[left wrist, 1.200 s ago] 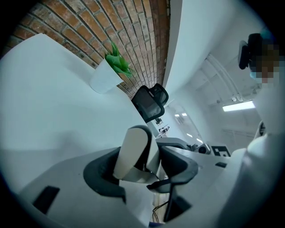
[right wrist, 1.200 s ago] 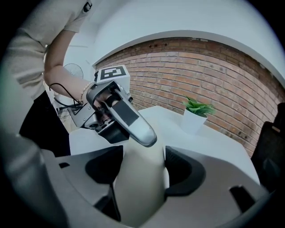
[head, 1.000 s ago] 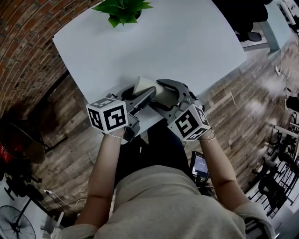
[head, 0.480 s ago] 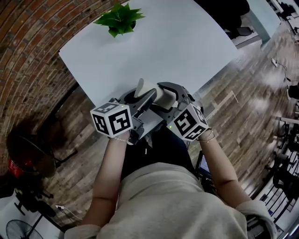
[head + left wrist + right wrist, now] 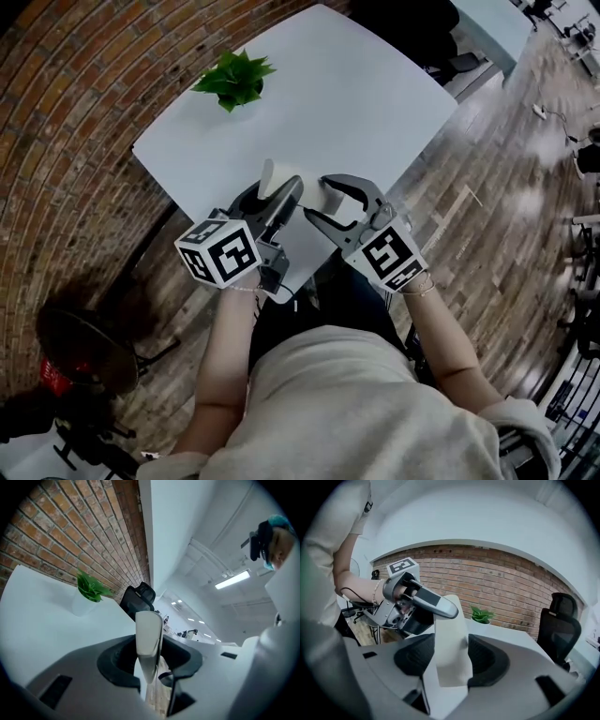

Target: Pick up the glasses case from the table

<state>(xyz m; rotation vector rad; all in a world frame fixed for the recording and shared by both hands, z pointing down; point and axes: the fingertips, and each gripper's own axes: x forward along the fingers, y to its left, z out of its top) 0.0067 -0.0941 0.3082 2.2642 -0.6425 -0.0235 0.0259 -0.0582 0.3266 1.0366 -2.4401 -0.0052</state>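
1. A white table (image 5: 375,103) fills the upper middle of the head view. Its near edge runs just in front of the person.
2. Most of the tabletop is bare. The widest open stretch lies to the right and far side.
3. A brick wall (image 5: 511,581) runs along the table's left side. Wood floor (image 5: 487,197) lies off the right edge, and a black office chair (image 5: 558,620) stands beyond the far edge.
4. The glasses case (image 5: 271,176), pale and standing on end, is at the near edge of the table, between the two tools.
5. The left gripper (image 5: 286,192) has its jaws pressed onto the case and pinches it across its thin sides.
6. The right gripper (image 5: 322,199) has its jaws spread wide, one on each side of the case's broad face. I cannot tell whether they touch it.
7. I cannot tell whether the case's lower end rests on the table.
8. The inside of the case does not show.
9. A small pale pot (image 5: 80,607) sits at the far left corner, well apart from the tools. It holds a green plant (image 5: 232,80).
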